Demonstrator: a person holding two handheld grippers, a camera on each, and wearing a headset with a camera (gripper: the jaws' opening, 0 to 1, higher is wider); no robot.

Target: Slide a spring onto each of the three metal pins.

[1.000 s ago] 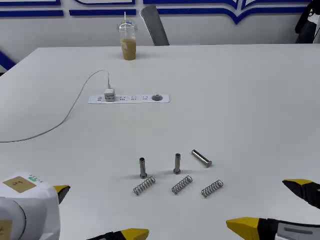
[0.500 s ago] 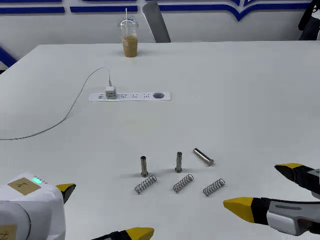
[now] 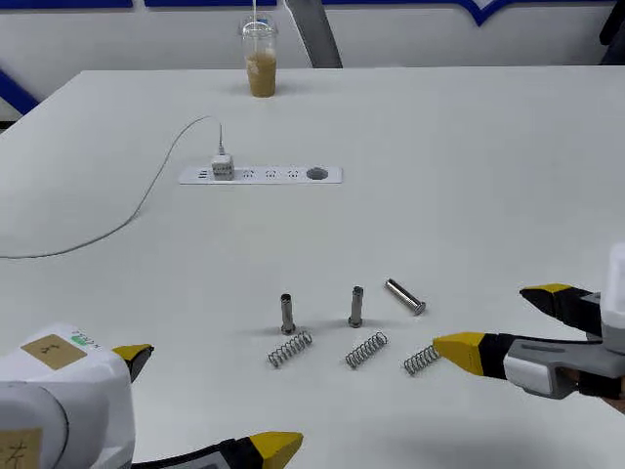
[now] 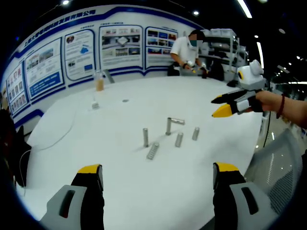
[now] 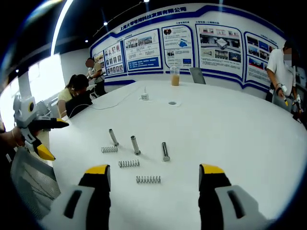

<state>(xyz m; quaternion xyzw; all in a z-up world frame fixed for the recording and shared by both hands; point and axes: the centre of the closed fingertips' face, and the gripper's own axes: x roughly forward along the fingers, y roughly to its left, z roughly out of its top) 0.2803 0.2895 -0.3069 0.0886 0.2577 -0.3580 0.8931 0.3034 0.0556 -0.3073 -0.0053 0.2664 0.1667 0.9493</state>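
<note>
Two metal pins [image 3: 287, 314] [image 3: 356, 307] stand upright on the white table [image 3: 469, 176], and a third pin [image 3: 404, 297] lies flat to their right. Three springs [image 3: 290, 349] [image 3: 366, 350] [image 3: 421, 360] lie in a row in front of them. My right gripper [image 3: 493, 320] is open, its near yellow fingertip just right of the rightmost spring [image 5: 148, 179]. At the lower left my left gripper [image 3: 207, 403] is open, well short of the parts. From the left gripper [image 4: 157, 168] the pins [image 4: 146, 137] and springs [image 4: 152, 151] lie ahead on the table.
A white power strip [image 3: 261, 175] with a plugged charger and a cable [image 3: 146, 200] lies mid-table. A cup of brown drink [image 3: 260, 59] stands at the far edge, with a chair behind it. People [image 5: 79, 91] stand and sit beyond the table.
My right gripper has come up and leftward to the rightmost spring. The head camera has tilted, shifting the whole scene. The left gripper has barely moved.
</note>
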